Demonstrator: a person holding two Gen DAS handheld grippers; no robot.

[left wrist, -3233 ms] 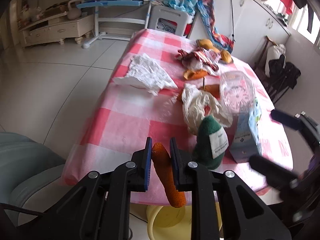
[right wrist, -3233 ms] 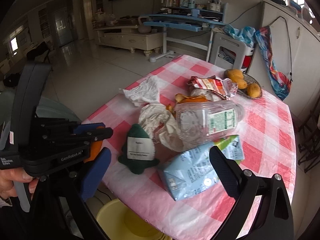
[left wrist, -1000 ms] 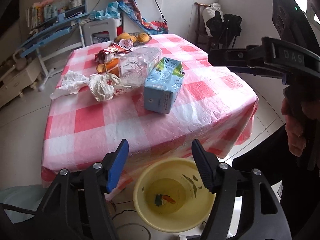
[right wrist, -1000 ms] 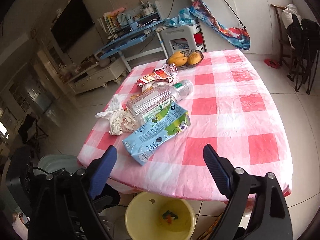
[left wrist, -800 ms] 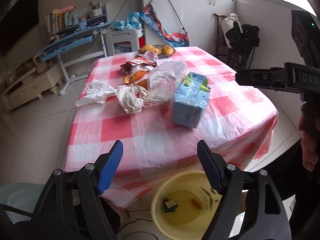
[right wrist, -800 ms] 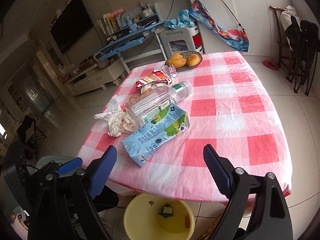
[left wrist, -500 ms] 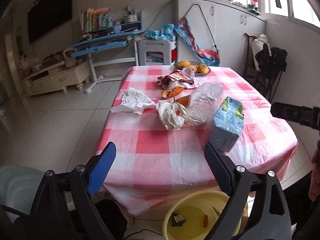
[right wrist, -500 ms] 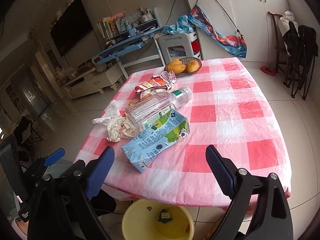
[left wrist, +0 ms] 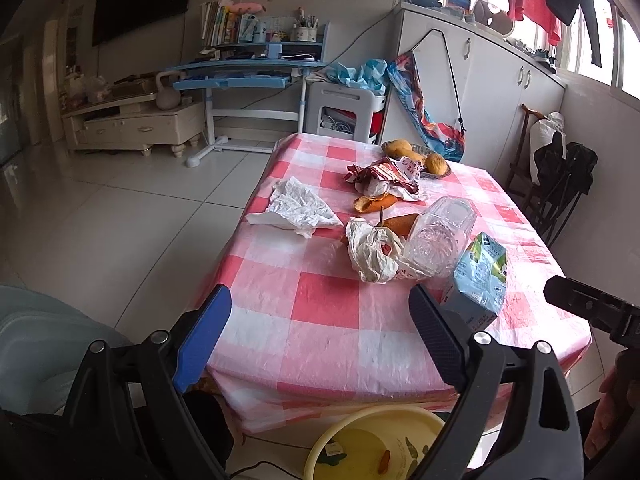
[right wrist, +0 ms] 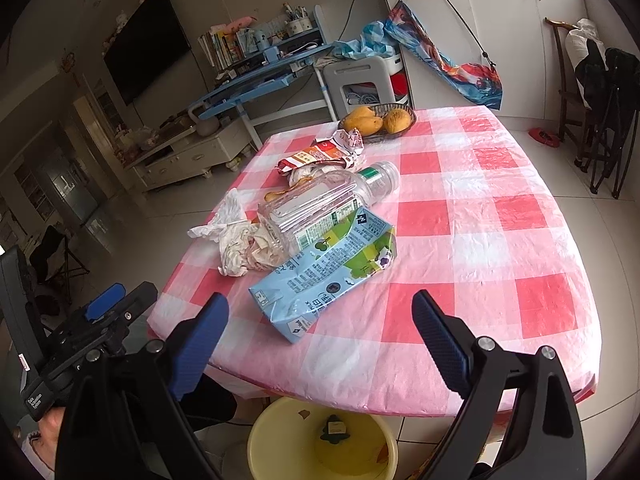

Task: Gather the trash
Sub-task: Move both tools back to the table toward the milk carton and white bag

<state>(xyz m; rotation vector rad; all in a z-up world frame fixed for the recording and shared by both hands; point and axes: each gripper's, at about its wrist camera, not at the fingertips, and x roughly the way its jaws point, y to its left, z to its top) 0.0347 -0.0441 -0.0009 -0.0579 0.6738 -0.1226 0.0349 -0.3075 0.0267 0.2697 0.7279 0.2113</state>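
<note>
Through my left wrist camera, my left tongs (left wrist: 316,340) stand wide apart with nothing between them, held off the near edge of the desk (left wrist: 328,320), which wears a pink-and-white checked cloth. Below that edge on the floor sits the yellow bucket (left wrist: 360,420), with a small dark green scrap and an orange bit lying in it. On the desk, a crumpled white tissue (left wrist: 296,208) lies near the left edge. Toward the middle a crumpled plastic bag (left wrist: 372,248) touches a clear plastic bottle (left wrist: 440,232) lying on its side, and a blue milk carton (left wrist: 480,276) lies just beside the bottle, toward the near right corner. Behind them are orange peel (left wrist: 374,202), a red-and-white snack wrapper (left wrist: 388,174), and a basket of mangoes (left wrist: 420,156) at the far edge. My right tongs (left wrist: 588,308) show at the right border, one dark finger only.

Through my right wrist camera, my right tongs (right wrist: 320,336) are spread wide too and hold nothing, hanging over the near edge of the desk. The milk carton (right wrist: 324,276) lies between and beyond the fingertips, not touched by either. The bottle (right wrist: 320,204) leans against it, green cap pointing toward the far edge, with the crumpled bag (right wrist: 244,248) on its left. The bucket (right wrist: 320,440) sits under the near edge. My left tongs (right wrist: 116,308) show at the lower left, off the desk's left corner.
</note>
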